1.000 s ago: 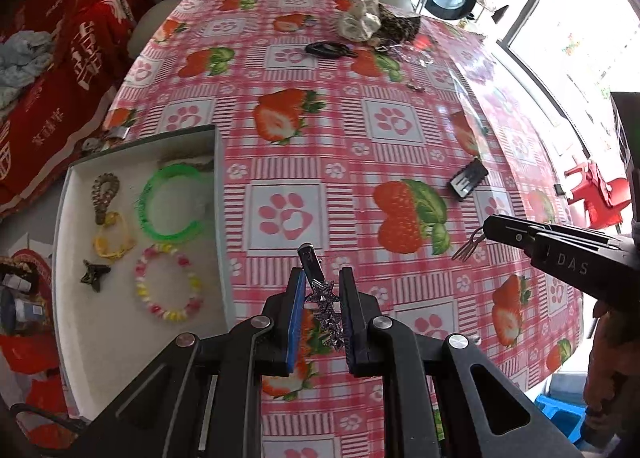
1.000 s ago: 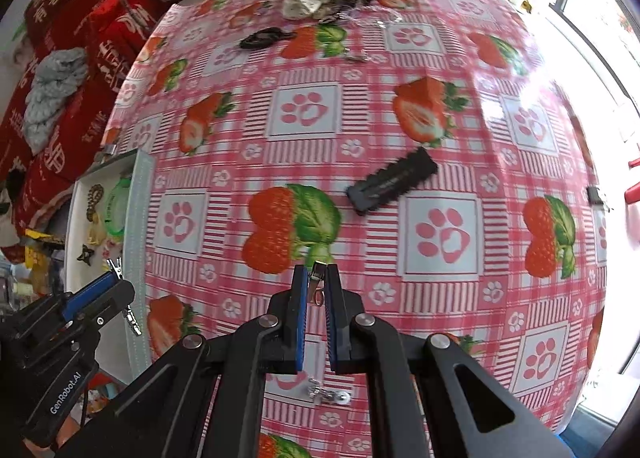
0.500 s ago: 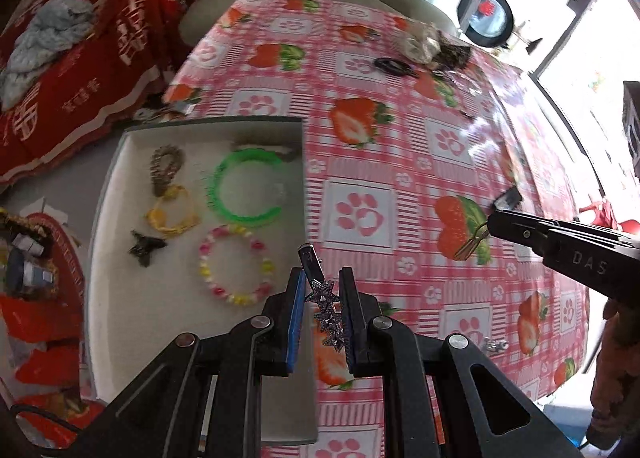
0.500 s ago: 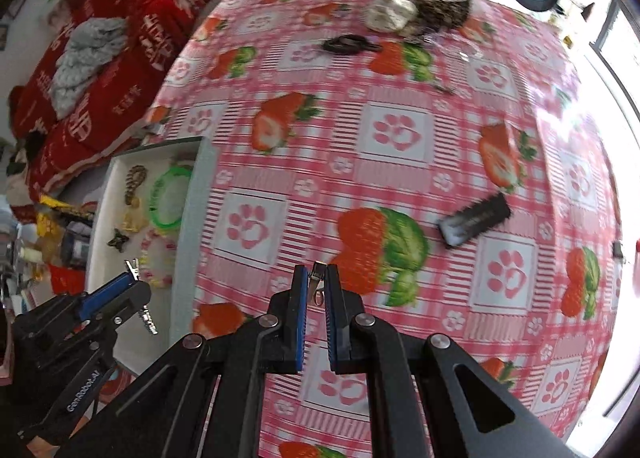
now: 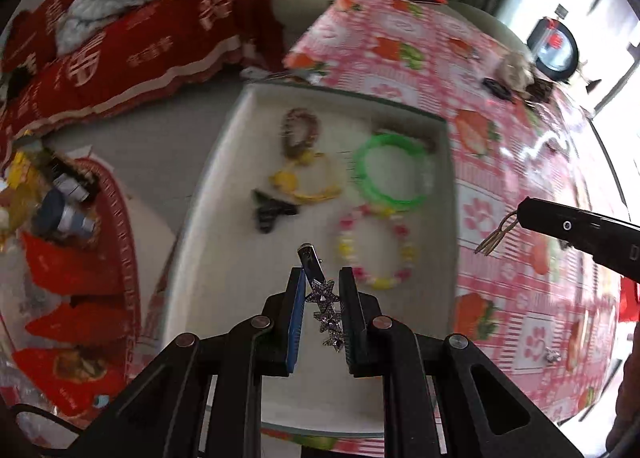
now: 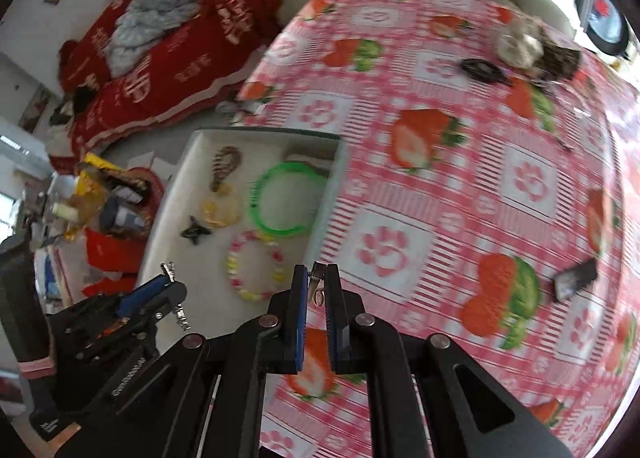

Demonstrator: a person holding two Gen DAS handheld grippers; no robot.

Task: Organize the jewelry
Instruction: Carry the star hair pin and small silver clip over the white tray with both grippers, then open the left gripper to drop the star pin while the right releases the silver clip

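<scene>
Star hair clip (image 5: pixel 325 310) clamped in left gripper (image 5: pixel 322 290) jaws over white tray (image 5: pixel 224 242); small metal clip (image 6: pixel 316 284) clamped in right gripper (image 6: pixel 316 286) jaws beside tray edge.

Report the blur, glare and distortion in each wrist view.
Left wrist view: tray and bracelets are motion-smeared, the star hair clip in the left gripper stays sharp, window glare streaks the tablecloth. Right wrist view: tablecloth print blurred, fisheye bows the table, right gripper crisp.
</scene>
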